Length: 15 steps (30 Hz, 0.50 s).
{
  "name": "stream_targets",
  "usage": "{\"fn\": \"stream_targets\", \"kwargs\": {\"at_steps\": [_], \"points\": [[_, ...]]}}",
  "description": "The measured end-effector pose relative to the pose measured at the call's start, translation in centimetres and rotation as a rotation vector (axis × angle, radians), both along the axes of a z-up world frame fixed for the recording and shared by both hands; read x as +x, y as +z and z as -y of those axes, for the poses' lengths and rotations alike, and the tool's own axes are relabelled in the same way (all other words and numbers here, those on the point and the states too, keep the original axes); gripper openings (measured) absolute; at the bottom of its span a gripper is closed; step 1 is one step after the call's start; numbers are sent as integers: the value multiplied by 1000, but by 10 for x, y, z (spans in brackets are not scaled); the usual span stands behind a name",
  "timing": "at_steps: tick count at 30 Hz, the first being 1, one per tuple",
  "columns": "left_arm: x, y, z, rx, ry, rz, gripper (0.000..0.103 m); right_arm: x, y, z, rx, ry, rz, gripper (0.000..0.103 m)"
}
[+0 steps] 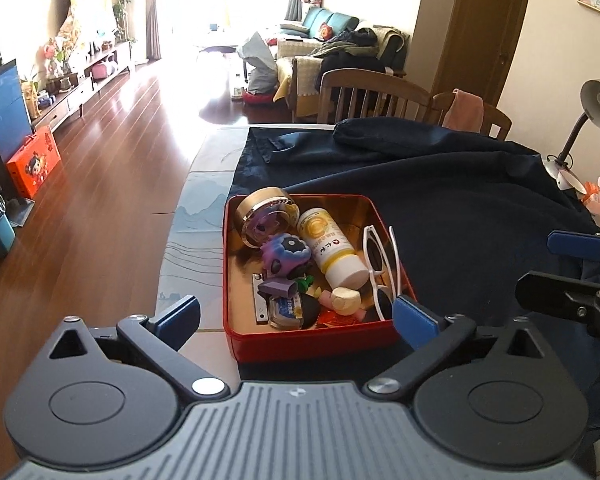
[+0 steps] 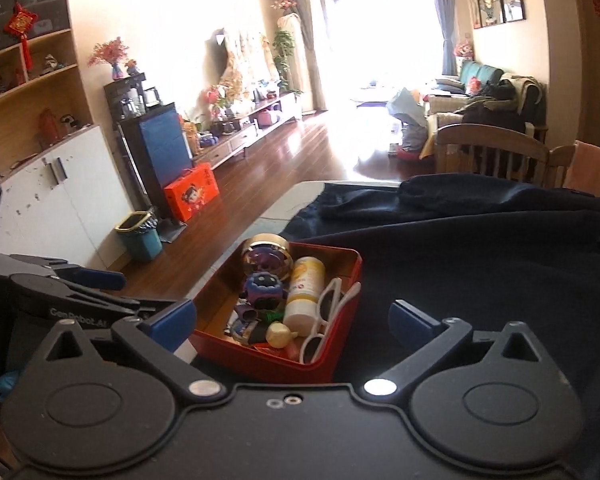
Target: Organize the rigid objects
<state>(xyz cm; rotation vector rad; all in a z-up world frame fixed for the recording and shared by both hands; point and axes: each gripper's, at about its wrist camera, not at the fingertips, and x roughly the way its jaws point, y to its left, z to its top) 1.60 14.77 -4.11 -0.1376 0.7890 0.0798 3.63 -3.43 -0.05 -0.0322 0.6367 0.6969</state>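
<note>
Both claws, left claw [image 1: 298, 318] and right claw [image 2: 292, 326], hang released and empty before the filled red tin [image 1: 320, 340]. Sorting looks finished; next, withdraw.

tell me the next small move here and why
Probably draw both tools back and stop. The left tool and right tool stand open with nothing between their pads, and the white sunglasses, yellow bottle and purple toy already lie inside the red tin. No loose item shows on the dark cloth.
</note>
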Motion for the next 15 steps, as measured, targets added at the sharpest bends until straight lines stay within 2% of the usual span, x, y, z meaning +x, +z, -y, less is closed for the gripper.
{"fn": "stream_targets", "kwargs": {"at_steps": [15], "points": [[-9,16,26,53,-31,70,103,-14,-2,13,28,-45,-1,103]]}}
